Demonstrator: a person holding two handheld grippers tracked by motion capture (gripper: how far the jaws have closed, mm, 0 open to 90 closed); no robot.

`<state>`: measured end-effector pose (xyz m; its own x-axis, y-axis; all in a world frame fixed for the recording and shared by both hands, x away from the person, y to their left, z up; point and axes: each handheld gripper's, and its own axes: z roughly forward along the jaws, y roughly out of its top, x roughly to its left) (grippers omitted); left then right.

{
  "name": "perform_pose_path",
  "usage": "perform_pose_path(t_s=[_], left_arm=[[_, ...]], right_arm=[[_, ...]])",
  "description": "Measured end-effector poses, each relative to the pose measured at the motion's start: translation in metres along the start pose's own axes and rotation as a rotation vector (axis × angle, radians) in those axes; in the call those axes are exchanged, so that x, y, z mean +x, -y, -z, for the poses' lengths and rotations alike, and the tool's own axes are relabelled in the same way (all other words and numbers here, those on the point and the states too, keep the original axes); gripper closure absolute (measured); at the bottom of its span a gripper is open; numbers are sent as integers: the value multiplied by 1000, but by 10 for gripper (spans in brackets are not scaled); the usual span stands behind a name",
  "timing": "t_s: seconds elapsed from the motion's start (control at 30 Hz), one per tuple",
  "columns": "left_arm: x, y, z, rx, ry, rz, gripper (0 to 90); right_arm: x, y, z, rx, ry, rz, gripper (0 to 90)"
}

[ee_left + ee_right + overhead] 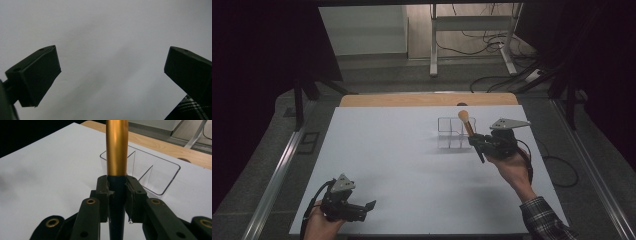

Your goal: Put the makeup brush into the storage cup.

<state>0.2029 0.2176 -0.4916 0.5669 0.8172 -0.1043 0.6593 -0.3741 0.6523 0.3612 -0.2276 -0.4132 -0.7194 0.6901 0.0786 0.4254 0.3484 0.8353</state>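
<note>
Nearest the high camera, at the bottom edge, the left gripper point(371, 205) rests low over the near left corner of the white table sheet point(392, 160), its hand point(319, 225) cut off by the picture's lower border. In the left gripper view its jaws stand wide apart with only bare sheet between them, and a corner of plaid sleeve point(192, 107) cuts in at the lower right.

The right gripper point(479, 144) is held up at the right side of the sheet, clamped on a makeup brush point(468, 129). In the right gripper view the pads point(102, 195) press on the dark lower handle, and the gold ferrule point(116, 147) rises straight out of the top of the picture, so the bristles are cut off there. The handle's tail runs out of the bottom between the jaws.

In the high view the brush stands tilted: its long axis runs from the dark tail at lower right up to the pale bristle head at upper left, the head pointing up and away from the person. The head overlaps a clear divided organizer point(455, 134); whether the brush is over it or just in front I cannot tell. The organizer's walls are faint against the sheet and its compartments are hard to count from above.

The organizer sits toward the far right of the sheet, near the wooden tabletop strip point(427, 99). The sheet's middle and left lie open between the two grippers, which are well apart.
</note>
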Motion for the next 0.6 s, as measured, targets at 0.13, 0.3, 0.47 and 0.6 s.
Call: perform_pose_path(t_s=[0.13,0.3,0.47,0.6], left_arm=[[0,0,0,-2,2,2,9],[0,0,-1,2,3,-2,9],[0,0,-1,4,1,-4,9],[0,0,-1,6,1,-4,9]], right_arm=[[-2,-2,-2,-5,2,-6,741],[-4,-4,-4,-12,2,-10,741],[-7,-6,-6,-17,6,-12,741],[-9,-8,-7,-21,7,-20,741]])
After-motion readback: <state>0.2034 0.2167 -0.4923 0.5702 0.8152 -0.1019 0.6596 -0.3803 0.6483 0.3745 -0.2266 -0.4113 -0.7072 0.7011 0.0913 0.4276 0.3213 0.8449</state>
